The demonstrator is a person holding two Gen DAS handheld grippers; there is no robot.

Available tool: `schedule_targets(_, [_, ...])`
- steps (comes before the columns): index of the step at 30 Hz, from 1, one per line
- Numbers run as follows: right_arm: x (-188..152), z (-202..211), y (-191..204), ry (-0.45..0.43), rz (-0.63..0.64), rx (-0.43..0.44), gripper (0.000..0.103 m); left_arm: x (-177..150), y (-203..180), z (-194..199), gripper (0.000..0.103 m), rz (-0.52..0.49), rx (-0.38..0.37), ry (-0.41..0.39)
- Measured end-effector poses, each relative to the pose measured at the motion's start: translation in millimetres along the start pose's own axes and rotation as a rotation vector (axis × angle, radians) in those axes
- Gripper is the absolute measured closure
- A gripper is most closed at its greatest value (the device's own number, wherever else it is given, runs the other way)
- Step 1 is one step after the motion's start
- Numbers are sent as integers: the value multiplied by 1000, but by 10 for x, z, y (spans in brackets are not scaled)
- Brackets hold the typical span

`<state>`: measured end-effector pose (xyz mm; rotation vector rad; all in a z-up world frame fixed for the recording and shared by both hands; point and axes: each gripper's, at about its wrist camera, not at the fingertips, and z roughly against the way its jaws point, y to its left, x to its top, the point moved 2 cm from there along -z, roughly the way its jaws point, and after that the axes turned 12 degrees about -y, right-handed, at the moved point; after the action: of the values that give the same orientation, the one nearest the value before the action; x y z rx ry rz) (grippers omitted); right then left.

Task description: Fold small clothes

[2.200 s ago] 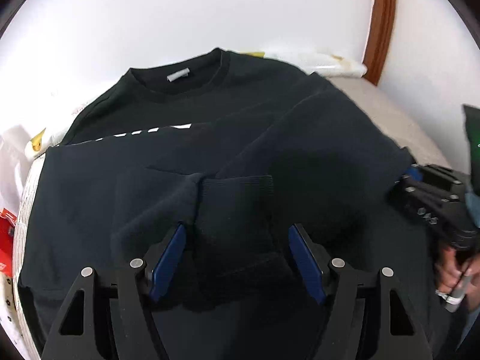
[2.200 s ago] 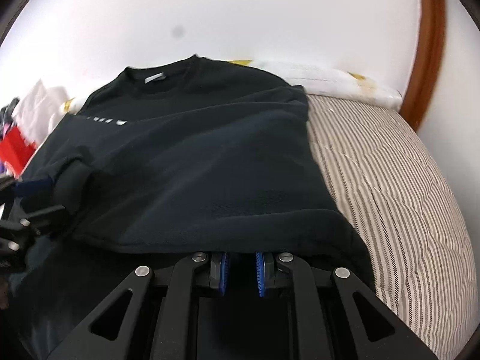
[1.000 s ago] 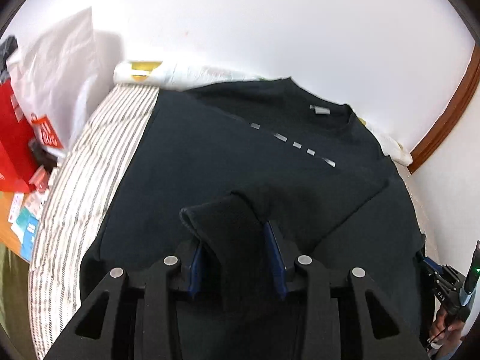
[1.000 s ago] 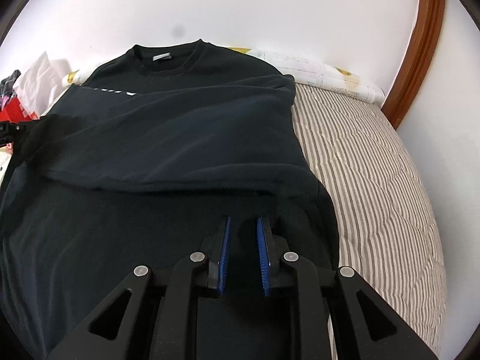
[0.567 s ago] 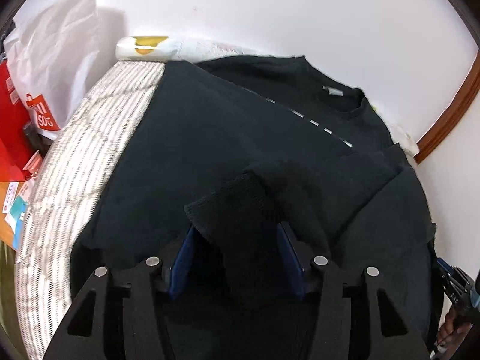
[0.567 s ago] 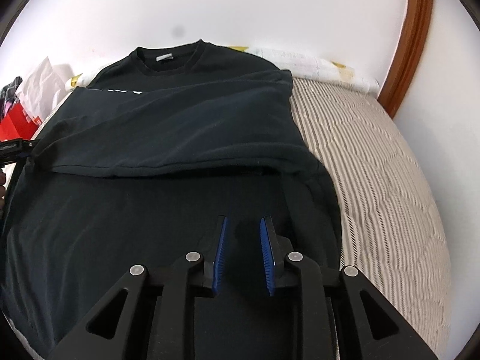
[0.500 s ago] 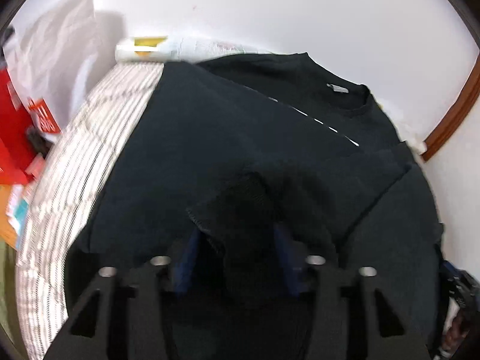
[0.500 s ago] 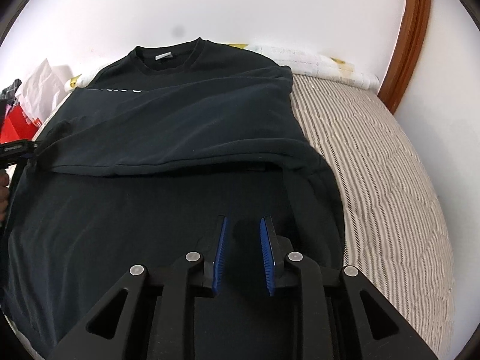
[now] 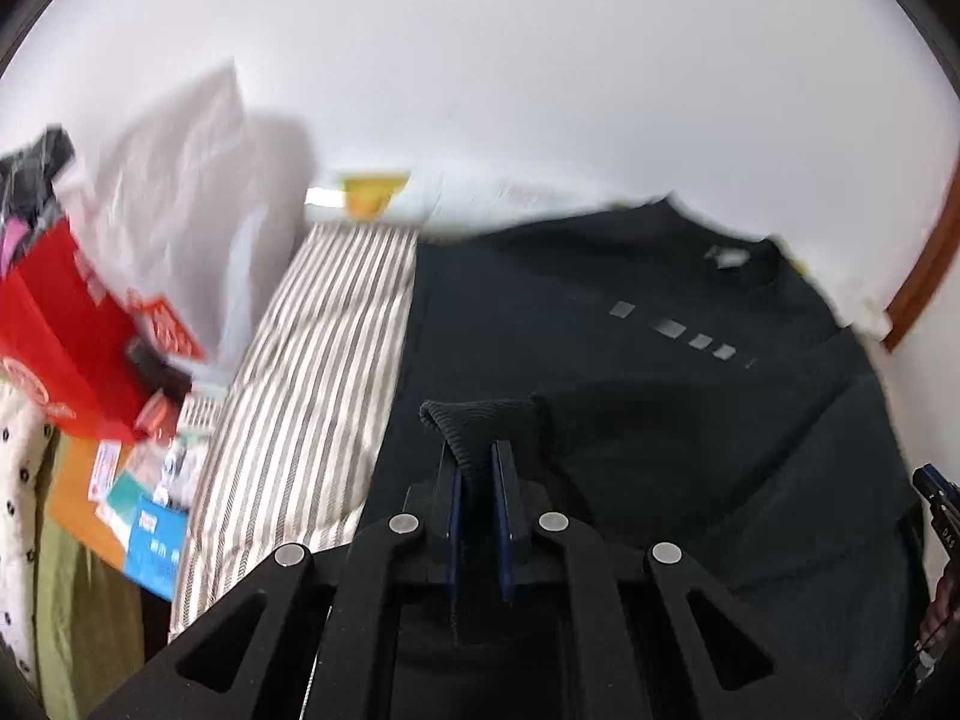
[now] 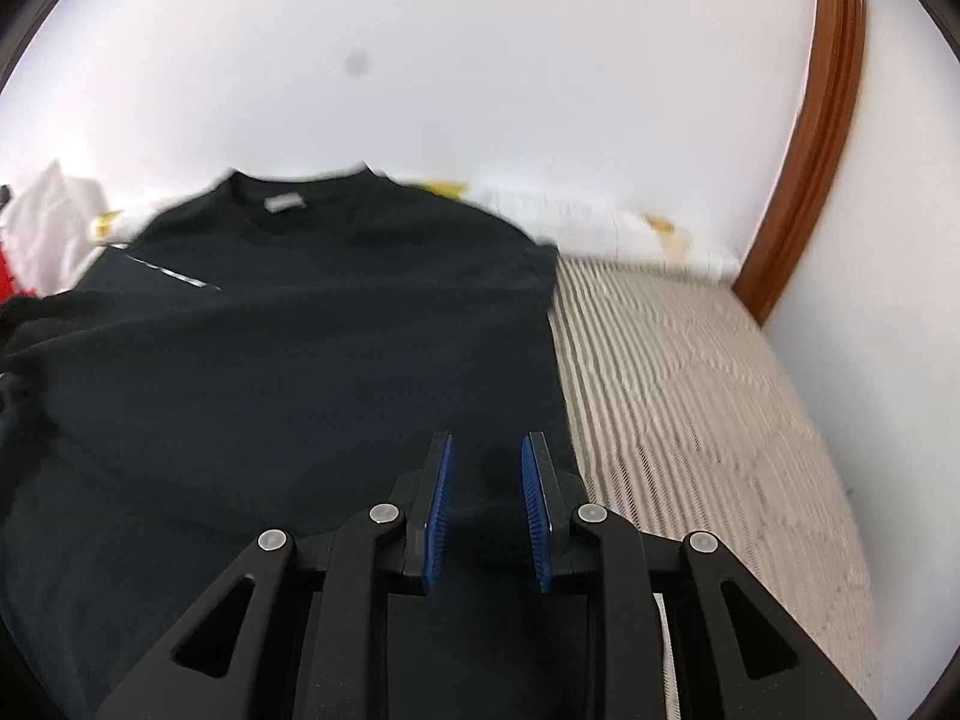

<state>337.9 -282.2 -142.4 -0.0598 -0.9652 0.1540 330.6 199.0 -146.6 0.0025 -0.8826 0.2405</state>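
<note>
A black sweatshirt (image 9: 660,420) lies flat on a striped mattress, collar and grey neck label (image 9: 729,256) toward the wall. One sleeve is folded across the body. My left gripper (image 9: 477,450) is shut on the sleeve's ribbed cuff (image 9: 474,420), which bunches up just above the blue pads. In the right wrist view the sweatshirt (image 10: 300,360) fills the left and middle. My right gripper (image 10: 487,450) hovers over its right side edge with the pads apart and nothing pinched between them. The right gripper's tip (image 9: 936,498) also shows at the far right of the left wrist view.
The striped mattress (image 10: 690,420) lies bare to the right of the shirt and also on its left (image 9: 312,360). A red bag (image 9: 60,348), a white plastic bag (image 9: 174,192) and loose cards (image 9: 144,516) crowd the left. A brown wooden frame (image 10: 810,150) rises at the right.
The left jaws have closed from loosely around the cuff to tight on it, and the view has swung left. The right gripper has moved forward over the shirt, pads slightly wider.
</note>
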Motion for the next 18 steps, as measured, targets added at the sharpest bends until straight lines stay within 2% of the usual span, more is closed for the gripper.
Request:
schedule_targets(3, [-162, -259, -48, 94, 3, -58, 80, -127, 46, -168, 91, 22, -5, 56])
schedule_targets(8, [-209, -184, -81, 76, 17, -77, 71, -213, -31, -161, 78, -16, 28, 50])
schedule_targets(11, [-202, -101, -145, 81, -16, -53, 64, -258, -43, -81, 71, -39, 49, 35])
schedule_targets(15, [-253, 31, -221, 83, -45, -48, 60, -346, -69, 93, 71, -22, 39, 19])
schedule_targets(18, [-336, 134, -230, 129, -66, -54, 60, -388, -92, 232, 71, -25, 37, 4])
